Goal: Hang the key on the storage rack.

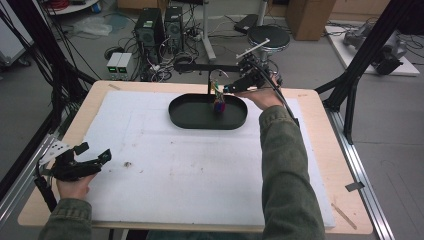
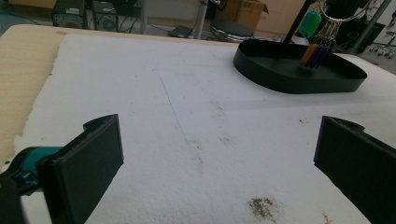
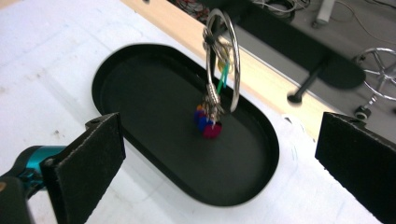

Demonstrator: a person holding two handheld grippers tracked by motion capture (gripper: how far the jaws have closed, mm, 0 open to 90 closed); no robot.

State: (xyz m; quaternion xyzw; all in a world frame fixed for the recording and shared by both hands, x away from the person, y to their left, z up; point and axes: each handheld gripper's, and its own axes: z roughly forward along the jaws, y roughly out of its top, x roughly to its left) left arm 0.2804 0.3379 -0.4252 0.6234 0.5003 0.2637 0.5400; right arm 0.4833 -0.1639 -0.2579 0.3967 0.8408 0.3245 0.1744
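Observation:
A large metal key ring (image 3: pixel 223 60) hangs from a black stand arm (image 1: pixel 205 66). Its bunch of red, blue and orange tags (image 3: pixel 208 122) dangles just above the floor of a black oval tray (image 1: pixel 190 120). My right gripper (image 1: pixel 234 87) is open at the tray's far right rim, beside the ring. In the right gripper view its jaws stand wide apart with the ring and tags ahead of them, and nothing is gripped. My left gripper (image 1: pixel 95 151) rests open near the table's front left corner. From there the tray (image 2: pixel 280 79) and tags (image 2: pixel 314 55) show far off.
A white foam mat (image 1: pixel 190 170) with a few brown stains covers most of the wooden table (image 1: pixel 345 190). The stand's post (image 1: pixel 209 82) rises behind the tray. Beyond the table's far edge are a stool (image 1: pixel 268 36), computer towers (image 1: pixel 159 27) and cables on the floor.

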